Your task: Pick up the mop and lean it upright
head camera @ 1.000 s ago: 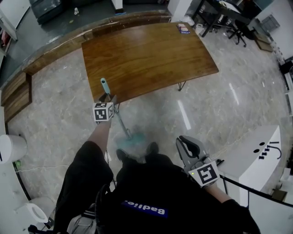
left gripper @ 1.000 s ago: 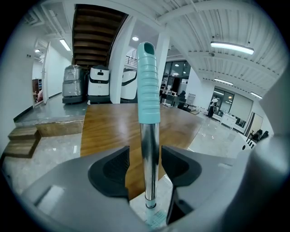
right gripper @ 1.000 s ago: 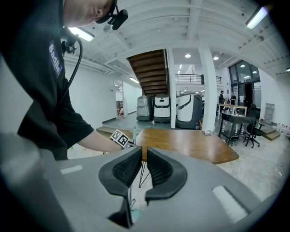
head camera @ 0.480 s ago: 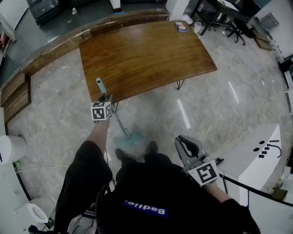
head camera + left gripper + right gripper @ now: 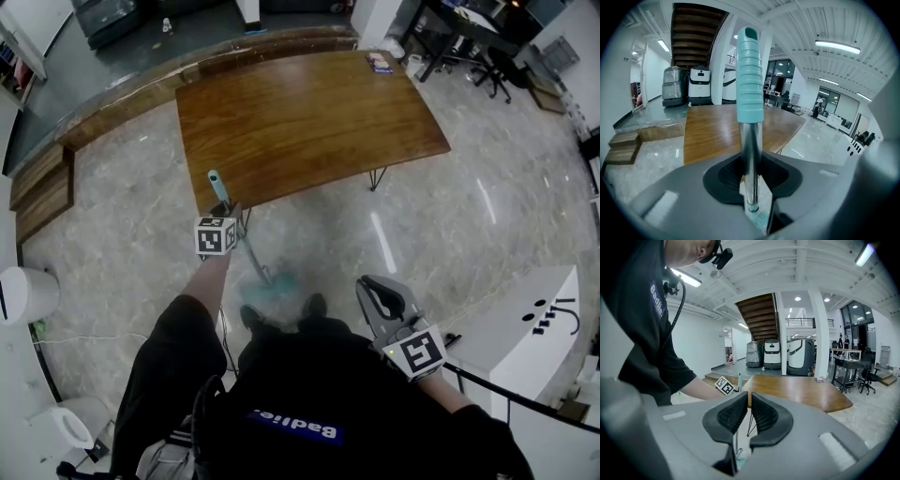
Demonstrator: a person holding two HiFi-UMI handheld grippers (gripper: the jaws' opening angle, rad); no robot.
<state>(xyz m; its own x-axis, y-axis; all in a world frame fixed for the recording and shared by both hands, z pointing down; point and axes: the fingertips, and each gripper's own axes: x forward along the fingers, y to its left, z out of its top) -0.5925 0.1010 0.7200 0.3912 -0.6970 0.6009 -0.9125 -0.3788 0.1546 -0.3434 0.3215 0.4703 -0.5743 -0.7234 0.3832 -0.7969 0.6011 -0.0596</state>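
Observation:
The mop stands tilted on the floor in front of me: teal head (image 5: 275, 287) by my feet, metal pole (image 5: 251, 255), teal grip (image 5: 217, 184) up by the table's near edge. My left gripper (image 5: 228, 210) is shut on the pole just below the grip; its jaws have just been closing round it. In the left gripper view the pole (image 5: 751, 159) runs up between the black pads (image 5: 725, 176) of the left gripper (image 5: 752, 174) to the ribbed grip (image 5: 749, 79). My right gripper (image 5: 376, 290) hangs shut and empty at my right side, away from the mop; the right gripper (image 5: 748, 401) has nothing between its pads.
A wooden table (image 5: 309, 112) on thin metal legs stands just beyond the mop. A white unit (image 5: 530, 328) is on the right, wooden steps (image 5: 42, 187) and a white bin (image 5: 23, 295) on the left. The floor is polished stone. Office chairs (image 5: 497, 61) stand far right.
The left gripper has shifted a little with the mop's handle near the table's edge. The right gripper has kept its place.

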